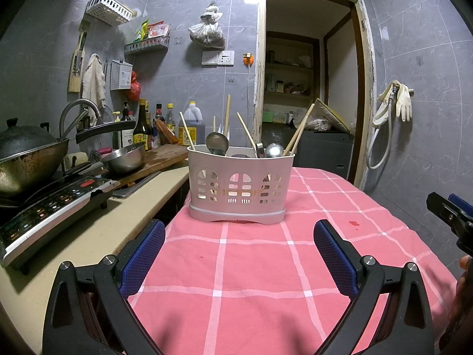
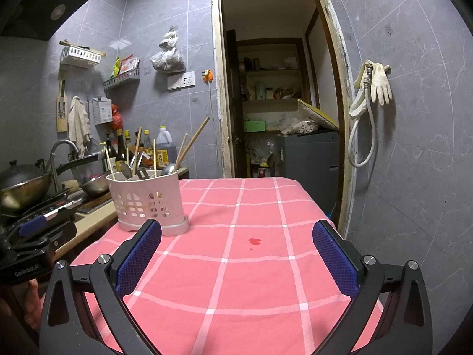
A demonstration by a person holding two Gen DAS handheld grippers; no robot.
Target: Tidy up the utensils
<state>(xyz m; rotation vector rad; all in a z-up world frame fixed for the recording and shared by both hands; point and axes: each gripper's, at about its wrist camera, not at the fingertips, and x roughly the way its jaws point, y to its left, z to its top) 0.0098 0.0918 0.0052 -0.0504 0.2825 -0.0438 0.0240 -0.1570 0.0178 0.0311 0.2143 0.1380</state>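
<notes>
- The utensil caddy (image 1: 241,185), a pale slotted plastic basket, stands upright on the far left part of the tabletop (image 1: 266,266), which is covered in a pink checked cloth, just beside the kitchen counter (image 1: 88,236).
- In it stand wooden chopsticks (image 1: 298,131) leaning outward, metal spoons (image 1: 217,143) with bowls up, and what looks like a fork; how they are sorted inside is hidden.
- The left claw (image 1: 239,254) is spread wide and empty, low over the cloth, facing the caddy head-on.
- The right claw (image 2: 236,254) is likewise spread and empty, with the caddy to its far left.
- The chopsticks are likely light, stiff and thin, best pinched mid-shaft above the rim.
- The spoons are probably heavier and slick; a grip on the neck below the bowl seems safest.
- The caddy looks light and could tip if a utensil drags.
</notes>
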